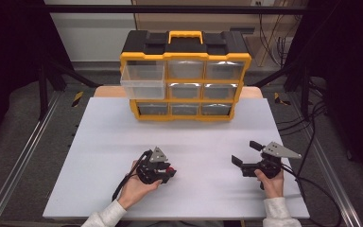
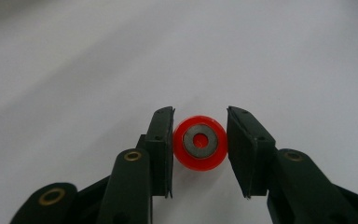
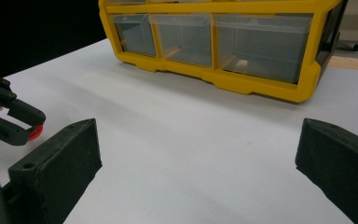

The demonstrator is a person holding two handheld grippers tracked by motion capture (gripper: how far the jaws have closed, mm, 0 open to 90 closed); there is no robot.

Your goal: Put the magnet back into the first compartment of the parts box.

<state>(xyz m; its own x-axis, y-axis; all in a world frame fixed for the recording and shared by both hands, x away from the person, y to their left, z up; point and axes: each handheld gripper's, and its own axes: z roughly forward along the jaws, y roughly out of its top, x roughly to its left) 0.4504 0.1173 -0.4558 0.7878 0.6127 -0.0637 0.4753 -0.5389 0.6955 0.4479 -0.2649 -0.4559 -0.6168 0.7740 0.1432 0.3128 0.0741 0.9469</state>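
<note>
My left gripper [image 2: 199,154] is clamped on a small red wheel [image 2: 200,143], a red disc with a grey metal ring at its hub. Both pads touch its sides, and it sits low over the white table [image 1: 104,156], near edge, left of centre. In the high view the left gripper [image 1: 168,174] lies sideways in my left hand [image 1: 137,187], with the red bit at its tip.

My right gripper [image 3: 198,163] has its jaws spread wide, with nothing between them. It is held over the table at near right, well apart from the left one, and points toward the far side. My right hand [image 1: 270,182] grips it from below.

Farther out, the yellow drawer organizer [image 1: 185,78] stands at the far middle of the table, with a black top and a yellow handle. It has three rows of clear drawers. The top-left drawer [image 1: 143,80] is pulled out toward me and looks empty, though I cannot be sure. The rest look shut.

Progress, as I judge it: the pick is done and the drawer is already open. Left to do: carry the wheel across to the far side, drop it in the open drawer, and probably push the drawer shut with the free right gripper.
</note>
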